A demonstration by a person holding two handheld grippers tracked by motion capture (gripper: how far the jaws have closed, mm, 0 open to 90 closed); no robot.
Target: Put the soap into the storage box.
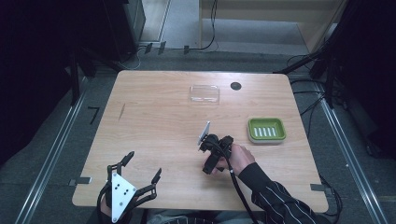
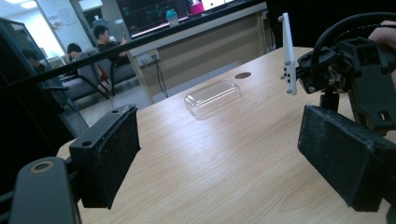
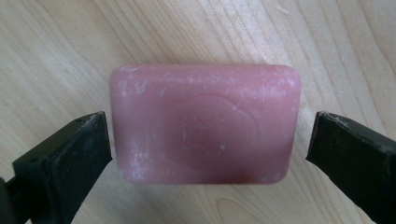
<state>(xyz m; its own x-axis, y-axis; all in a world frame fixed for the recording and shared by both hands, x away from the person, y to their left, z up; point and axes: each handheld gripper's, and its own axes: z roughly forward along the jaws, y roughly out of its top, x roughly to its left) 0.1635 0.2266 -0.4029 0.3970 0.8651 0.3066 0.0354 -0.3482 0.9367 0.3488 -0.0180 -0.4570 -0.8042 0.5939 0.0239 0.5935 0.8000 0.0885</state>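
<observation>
A pink bar of soap (image 3: 205,123) lies flat on the worktop (image 1: 154,121), just below its centre, under the right hand-held gripper (image 3: 208,149), whose jaws stand open at 3 and 9 o'clock of the bar; whether the left pad touches cannot be told. The bar looks stiff, fairly light, and likely slippery, its scuffed surface easily marked, so taking it across its short ends seems best. A green soap dish (image 1: 266,129) waits at 3 o'clock. The left hand-held gripper (image 1: 140,175) hovers wide open, empty, at 7 o'clock.
</observation>
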